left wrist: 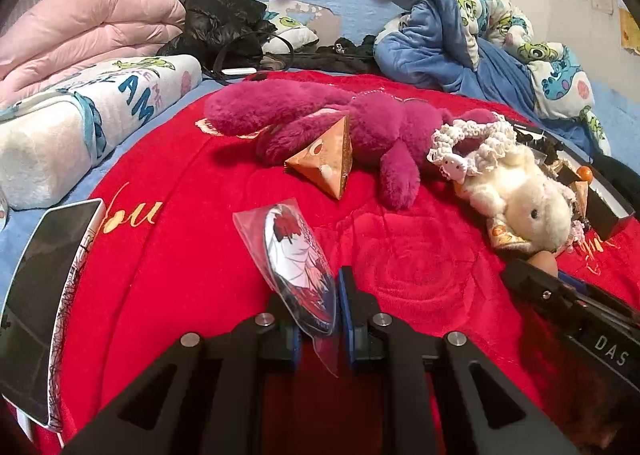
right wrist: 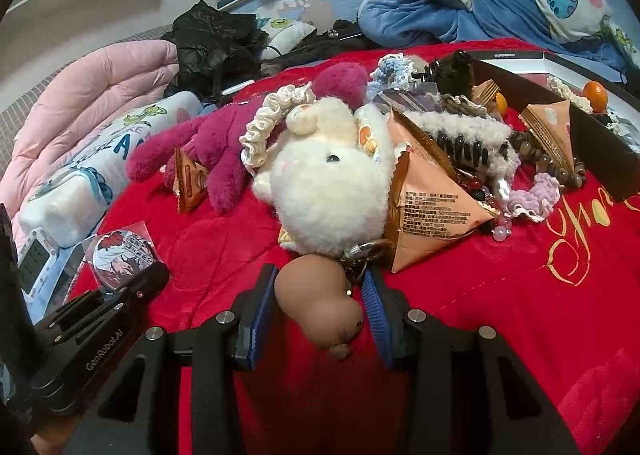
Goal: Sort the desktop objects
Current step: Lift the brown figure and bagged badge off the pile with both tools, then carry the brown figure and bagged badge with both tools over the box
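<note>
Left wrist view. The left gripper (left wrist: 318,319) is closed narrow on a round anime badge in a clear sleeve (left wrist: 298,259), held upright over the near part of the bed's red blanket (left wrist: 192,255). Beyond it lie a triangular orange snack packet (left wrist: 326,161) resting against a magenta plush (left wrist: 320,119), and toward the right edge a white plush (left wrist: 524,199) with a cream scrunchie (left wrist: 472,139). A black box (left wrist: 600,199) sits at the right edge, partly filled. A dark tablet (left wrist: 44,295) lies at the near left edge.

Right wrist view. The right gripper (right wrist: 320,295) has its jaws set around a tan gourd-shaped charm (right wrist: 320,303) linked by a key ring to the white plush (right wrist: 332,195); whether the pads press on it cannot be told. A larger snack packet (right wrist: 432,215), a furry hair claw (right wrist: 460,135), bead bracelets (right wrist: 552,163) and a lilac scrunchie (right wrist: 536,195) are heaped just beside the black box (right wrist: 592,159), which holds a small orange (right wrist: 595,91) and another packet (right wrist: 548,131).

Progress. Sorting appears only begun: a few things are boxed, most remain loose on the blanket, and both held items are not yet placed.
</note>
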